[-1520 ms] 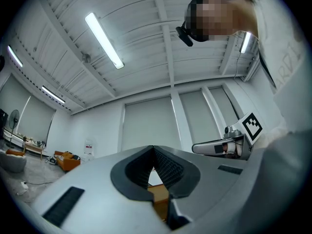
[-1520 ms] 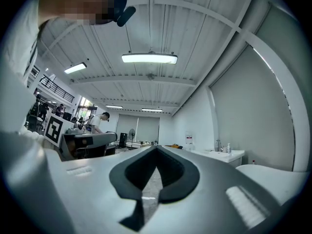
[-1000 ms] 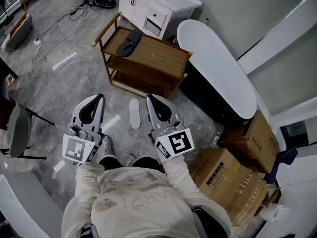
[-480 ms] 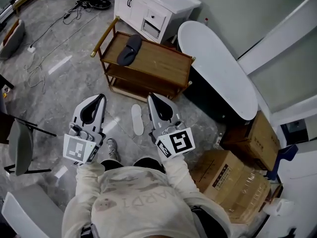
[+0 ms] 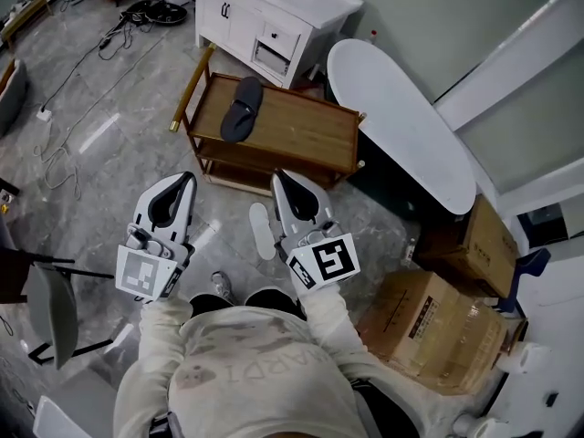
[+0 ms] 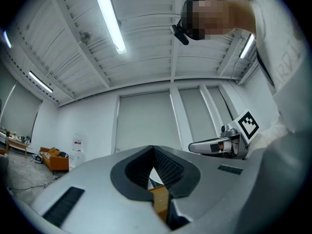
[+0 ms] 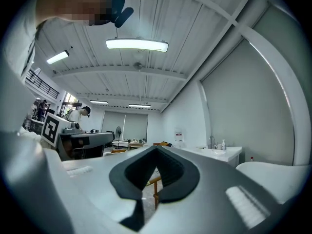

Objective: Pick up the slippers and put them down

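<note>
Our left gripper (image 5: 182,182) and right gripper (image 5: 281,182) are closed, empty: we judge the reach in hand. Next we open over the dark slipper (image 5: 241,108), upper centre

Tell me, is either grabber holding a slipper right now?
Nothing is held. The left gripper and right gripper are shut and empty. The dark slipper lies on the wooden rack, the white slipper on the floor.

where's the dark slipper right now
In the head view, the dark slipper lies on the top shelf of the wooden rack, toward its left end, just in front of the white cabinet.
</note>
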Action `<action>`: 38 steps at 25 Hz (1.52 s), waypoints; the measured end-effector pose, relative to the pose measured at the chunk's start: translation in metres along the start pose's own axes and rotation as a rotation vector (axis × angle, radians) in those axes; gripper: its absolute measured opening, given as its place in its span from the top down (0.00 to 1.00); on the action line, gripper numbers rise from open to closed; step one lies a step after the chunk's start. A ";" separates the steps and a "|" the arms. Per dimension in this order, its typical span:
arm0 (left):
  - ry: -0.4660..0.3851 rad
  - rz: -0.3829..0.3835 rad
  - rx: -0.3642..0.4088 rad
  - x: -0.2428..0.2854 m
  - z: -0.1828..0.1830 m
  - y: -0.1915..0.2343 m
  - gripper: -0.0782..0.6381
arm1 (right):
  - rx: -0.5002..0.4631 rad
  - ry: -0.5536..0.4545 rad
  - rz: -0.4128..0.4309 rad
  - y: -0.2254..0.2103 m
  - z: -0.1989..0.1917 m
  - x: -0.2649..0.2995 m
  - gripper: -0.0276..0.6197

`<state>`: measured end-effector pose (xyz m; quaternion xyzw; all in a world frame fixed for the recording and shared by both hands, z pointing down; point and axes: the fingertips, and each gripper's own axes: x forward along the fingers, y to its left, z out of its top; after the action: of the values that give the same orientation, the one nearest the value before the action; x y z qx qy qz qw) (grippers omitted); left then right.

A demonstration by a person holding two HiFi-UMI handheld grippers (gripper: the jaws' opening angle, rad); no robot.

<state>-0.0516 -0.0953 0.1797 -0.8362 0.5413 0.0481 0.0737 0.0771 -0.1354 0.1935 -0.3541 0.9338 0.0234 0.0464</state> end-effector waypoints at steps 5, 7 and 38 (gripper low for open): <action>0.004 -0.034 -0.017 0.008 -0.007 0.038 0.89 | 0.000 0.018 -0.051 0.001 -0.008 0.035 0.95; -0.012 -0.056 -0.008 0.009 -0.008 0.052 0.89 | 0.001 0.028 -0.070 0.002 -0.012 0.047 0.95; 0.095 -0.011 -0.106 0.098 -0.089 0.146 0.89 | 0.231 0.421 -0.141 -0.108 -0.176 0.184 0.94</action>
<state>-0.1445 -0.2577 0.2413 -0.8432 0.5363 0.0367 0.0040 -0.0004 -0.3510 0.3489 -0.4078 0.8924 -0.1608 -0.1073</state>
